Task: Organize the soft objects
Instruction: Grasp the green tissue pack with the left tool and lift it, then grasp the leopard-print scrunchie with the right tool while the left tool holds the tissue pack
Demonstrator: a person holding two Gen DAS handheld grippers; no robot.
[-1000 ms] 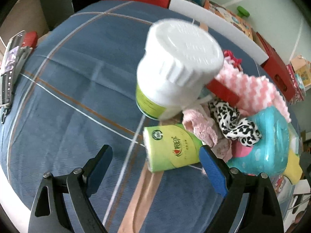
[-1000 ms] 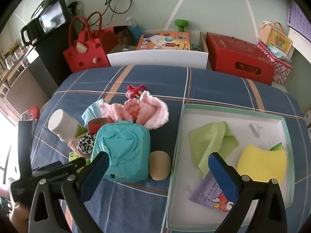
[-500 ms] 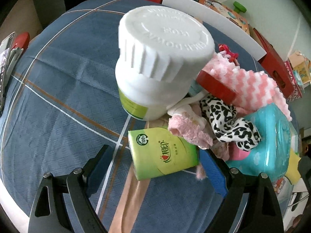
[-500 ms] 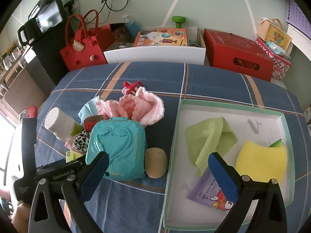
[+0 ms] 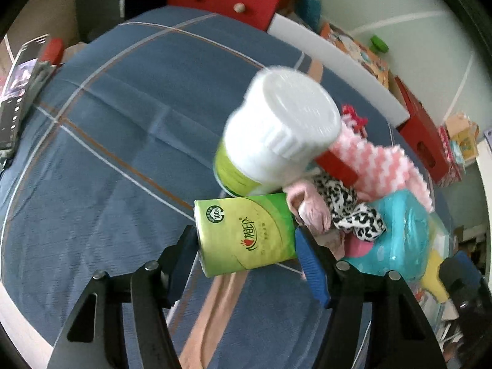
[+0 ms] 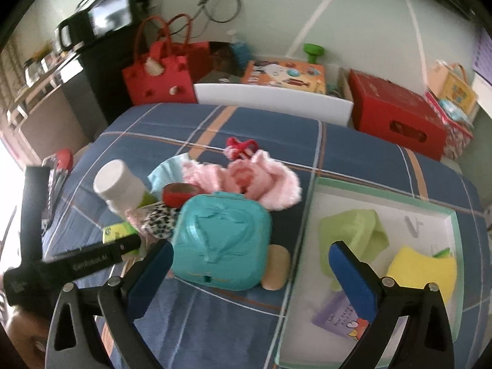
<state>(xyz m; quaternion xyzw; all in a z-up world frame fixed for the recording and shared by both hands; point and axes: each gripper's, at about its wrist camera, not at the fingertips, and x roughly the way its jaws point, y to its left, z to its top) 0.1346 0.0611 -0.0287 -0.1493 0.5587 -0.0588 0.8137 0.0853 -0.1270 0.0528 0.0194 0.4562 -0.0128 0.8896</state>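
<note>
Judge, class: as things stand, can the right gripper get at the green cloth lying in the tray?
Probably yes. The right gripper is open and holds nothing, and the green cloth lies uncovered in the tray just ahead of its right finger, with nothing on top.

Green tissue pack lying flat on cloth, gripped between claw pads

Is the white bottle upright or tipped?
Tipped. The white bottle leans on the pile of soft items with its ribbed cap angled toward the left wrist camera; the right wrist view also shows it slanted.
</note>
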